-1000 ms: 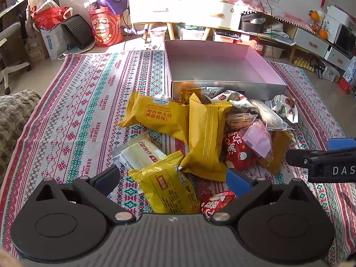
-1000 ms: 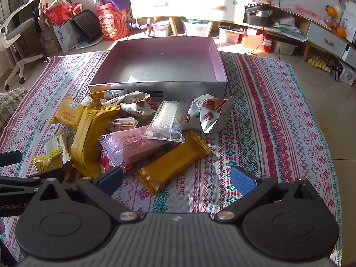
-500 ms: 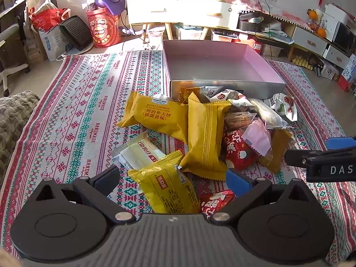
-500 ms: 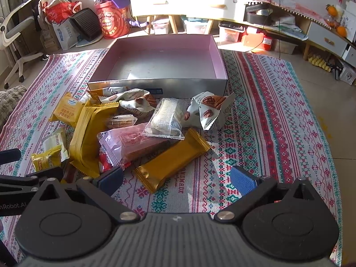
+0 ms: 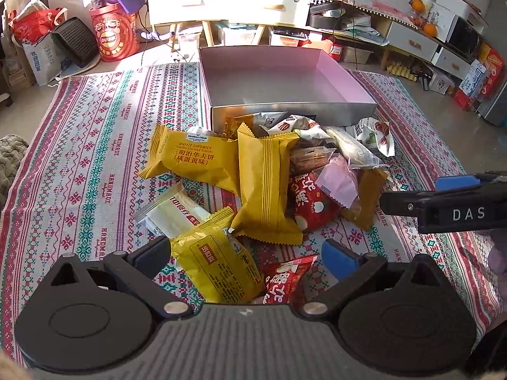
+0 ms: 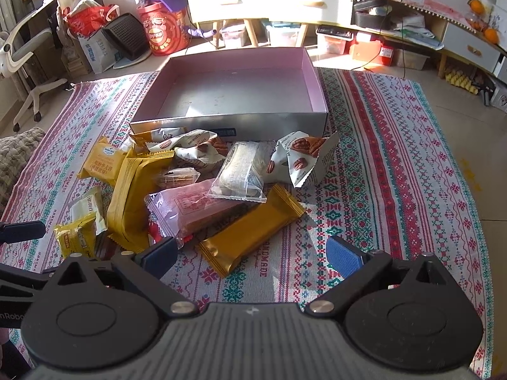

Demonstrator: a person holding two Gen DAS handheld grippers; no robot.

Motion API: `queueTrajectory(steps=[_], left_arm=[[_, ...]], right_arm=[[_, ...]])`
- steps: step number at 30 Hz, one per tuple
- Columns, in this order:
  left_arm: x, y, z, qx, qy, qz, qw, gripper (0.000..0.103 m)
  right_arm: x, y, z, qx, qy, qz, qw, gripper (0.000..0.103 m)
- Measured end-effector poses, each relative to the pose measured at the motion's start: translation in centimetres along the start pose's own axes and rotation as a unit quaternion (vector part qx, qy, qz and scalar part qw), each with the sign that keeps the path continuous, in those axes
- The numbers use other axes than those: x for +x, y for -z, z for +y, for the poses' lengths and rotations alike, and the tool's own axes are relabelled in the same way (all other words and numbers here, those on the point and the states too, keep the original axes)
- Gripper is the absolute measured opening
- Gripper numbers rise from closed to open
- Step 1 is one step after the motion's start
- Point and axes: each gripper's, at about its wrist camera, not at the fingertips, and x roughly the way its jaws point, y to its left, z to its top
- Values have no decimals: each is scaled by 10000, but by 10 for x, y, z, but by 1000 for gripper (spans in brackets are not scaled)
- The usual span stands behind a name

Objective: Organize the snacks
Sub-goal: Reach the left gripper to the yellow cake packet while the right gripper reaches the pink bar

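A pile of snack packets lies on a patterned cloth in front of an open pink-lined box (image 5: 332,72) (image 6: 312,72), which holds nothing. My left gripper (image 5: 245,253) is open, its fingers either side of a small yellow packet (image 5: 218,262) and a red packet (image 5: 285,278). Beyond lie two larger yellow packets (image 5: 193,158) (image 5: 264,186). My right gripper (image 6: 250,256) is open above a gold bar packet (image 6: 250,234), with a pink packet (image 6: 193,209), a clear packet (image 6: 242,171) and a pecan packet (image 6: 301,158) beyond. The right gripper also shows in the left wrist view (image 5: 412,196).
The patterned cloth (image 5: 79,158) (image 6: 396,174) covers the floor. Behind the box stand a white cabinet (image 5: 221,0), a red drum (image 5: 114,38), bags (image 6: 92,31) and a low shelf (image 6: 459,38). An office chair (image 6: 28,63) is at the far left.
Both grippers have drifted slightly forward and lower over the pile. Nothing has been taken hold of or moved.
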Motion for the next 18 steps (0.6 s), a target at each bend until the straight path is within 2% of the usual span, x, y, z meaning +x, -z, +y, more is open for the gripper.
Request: queueTrajectory(steps=[5, 8, 12, 15, 18], left_arm=[[4, -3, 6, 146, 359, 278, 9989, 103], [8, -2, 10, 158, 442, 435, 9980, 103], [14, 0, 20, -141, 467, 546, 9973, 96], [17, -1, 28, -400, 523, 592, 9961, 87], [18, -1, 35, -642, 621, 600, 9942, 83]], right_arm=[[-1, -4, -9, 224, -471, 105, 9986, 97], [2, -4, -11, 337, -641, 205, 9972, 97], [7, -4, -14, 569, -847, 329, 9942, 89], [9, -7, -16, 743, -1013, 353, 9914, 84], [10, -11, -15, 907, -1179, 326, 9883, 83]])
